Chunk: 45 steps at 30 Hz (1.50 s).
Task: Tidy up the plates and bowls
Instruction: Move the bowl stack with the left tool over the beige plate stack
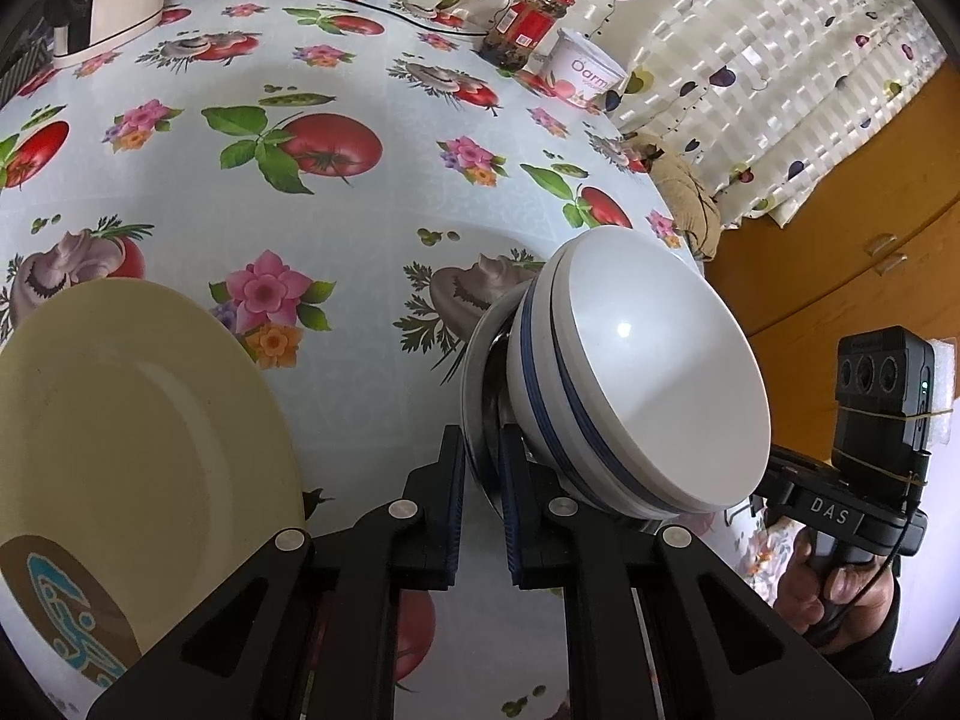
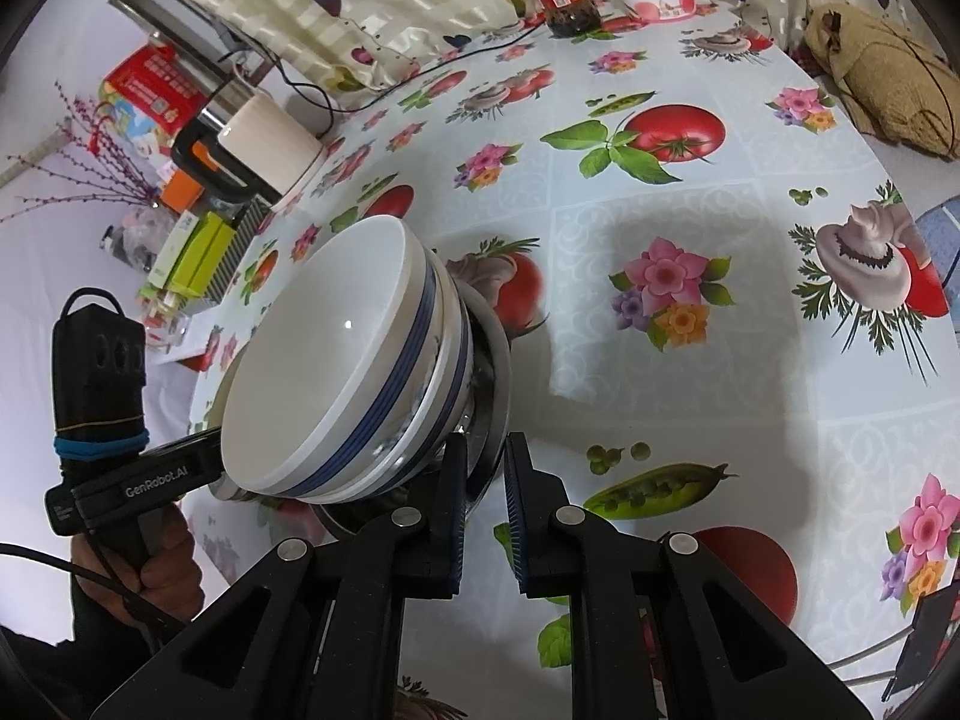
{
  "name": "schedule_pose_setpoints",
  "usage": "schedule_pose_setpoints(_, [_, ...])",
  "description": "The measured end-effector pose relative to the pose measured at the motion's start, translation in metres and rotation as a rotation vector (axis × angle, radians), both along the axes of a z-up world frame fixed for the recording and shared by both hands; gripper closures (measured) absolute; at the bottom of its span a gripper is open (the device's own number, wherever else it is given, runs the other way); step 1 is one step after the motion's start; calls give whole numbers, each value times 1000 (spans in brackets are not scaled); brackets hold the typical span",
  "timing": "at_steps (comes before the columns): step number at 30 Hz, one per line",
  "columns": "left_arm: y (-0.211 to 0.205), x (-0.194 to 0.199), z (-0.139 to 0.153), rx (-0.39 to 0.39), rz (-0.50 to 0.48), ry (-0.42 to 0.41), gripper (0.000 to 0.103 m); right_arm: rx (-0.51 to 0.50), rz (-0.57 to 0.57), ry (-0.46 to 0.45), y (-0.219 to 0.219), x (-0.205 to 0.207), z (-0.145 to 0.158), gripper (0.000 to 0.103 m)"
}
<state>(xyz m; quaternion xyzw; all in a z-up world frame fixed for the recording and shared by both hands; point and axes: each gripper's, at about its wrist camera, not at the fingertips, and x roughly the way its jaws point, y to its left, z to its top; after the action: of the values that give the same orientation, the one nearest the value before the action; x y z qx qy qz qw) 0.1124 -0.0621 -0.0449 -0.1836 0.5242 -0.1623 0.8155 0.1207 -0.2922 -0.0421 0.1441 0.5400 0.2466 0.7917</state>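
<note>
Two nested white bowls with blue stripes (image 1: 648, 390) sit on a steel plate (image 1: 477, 420), and the whole stack is held between both grippers above the table. My left gripper (image 1: 483, 468) is shut on the steel plate's rim on one side. My right gripper (image 2: 486, 474) is shut on the rim of the steel plate (image 2: 492, 396) on the opposite side, with the bowls (image 2: 336, 384) to its left. A cream plate with a brown and blue motif (image 1: 138, 444) lies on the tablecloth to the left of my left gripper.
The table has a floral tablecloth (image 2: 690, 192). At the far edge stand a red-lidded jar (image 1: 528, 24) and a yogurt tub (image 1: 585, 69). A white kettle (image 2: 270, 141) stands at the table's left side beside boxes. A wooden cabinet (image 1: 840, 240) is beyond the table.
</note>
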Motion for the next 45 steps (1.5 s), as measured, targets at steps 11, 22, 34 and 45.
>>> schedule_pose_setpoints(11, [1, 0, 12, 18, 6, -20, 92, -8, 7, -21, 3, 0, 11, 91])
schedule_pose_setpoints(22, [6, -3, 24, 31, 16, -42, 92, -9, 19, -44, 8, 2, 23, 91])
schedule_pose_setpoints(34, [14, -8, 32, 31, 32, -61, 92, -9, 38, -64, 16, 3, 30, 91])
schedule_pose_setpoints(45, [27, -13, 42, 38, 59, -80, 92, -7, 65, -77, 28, 5, 37, 91])
